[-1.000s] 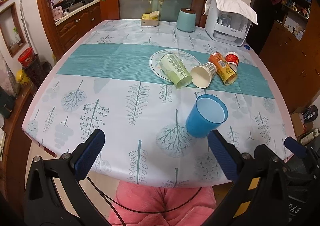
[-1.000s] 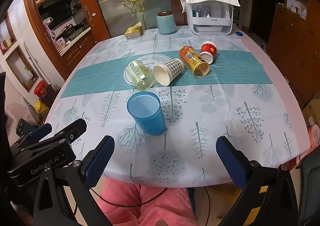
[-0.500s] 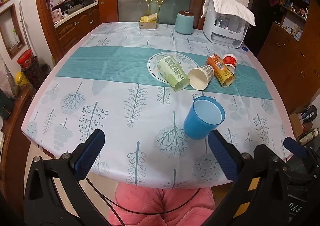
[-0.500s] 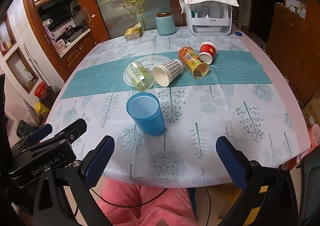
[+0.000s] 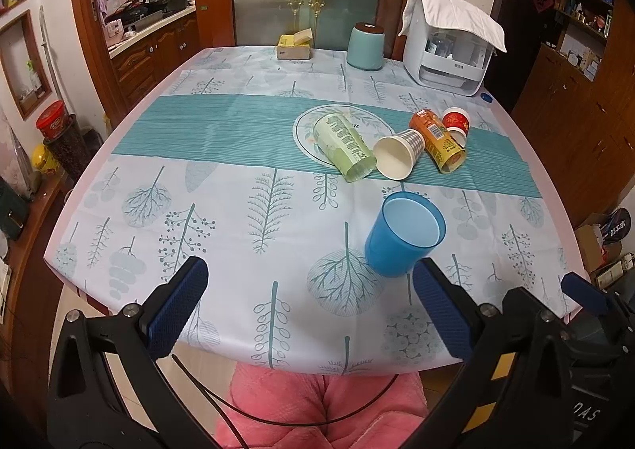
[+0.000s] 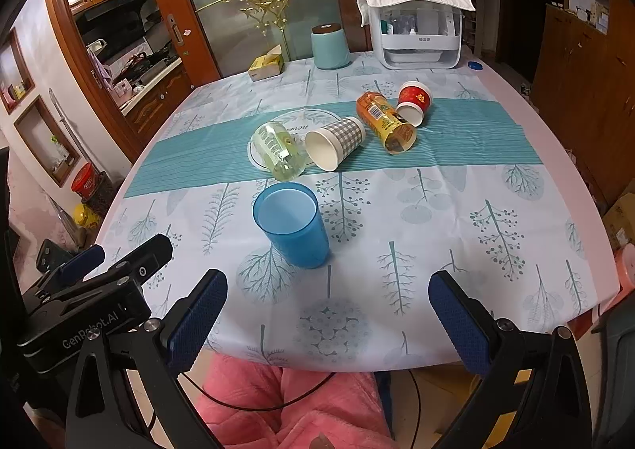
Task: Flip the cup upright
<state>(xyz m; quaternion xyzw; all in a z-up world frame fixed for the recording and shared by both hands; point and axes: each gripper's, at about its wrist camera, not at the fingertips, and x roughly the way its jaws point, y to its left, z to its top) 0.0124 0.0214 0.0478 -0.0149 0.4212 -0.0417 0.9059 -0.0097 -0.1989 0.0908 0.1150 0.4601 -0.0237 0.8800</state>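
one blue plastic cup (image 6: 291,224) stood upright; four printed cups (image 6: 335,148) lay at 12 o'clock; both grippers (image 5: 309,308) (image 6: 327,316) gaped, released.

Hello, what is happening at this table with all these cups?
A seated person holds a gripping tool in each hand, the left tool and the right tool, both open and empty, near the front edge of the table. A blue cup stands upright in front of them. Four more cups lie on their sides farther back: a green cup, a checked cup, an orange cup and a red cup.
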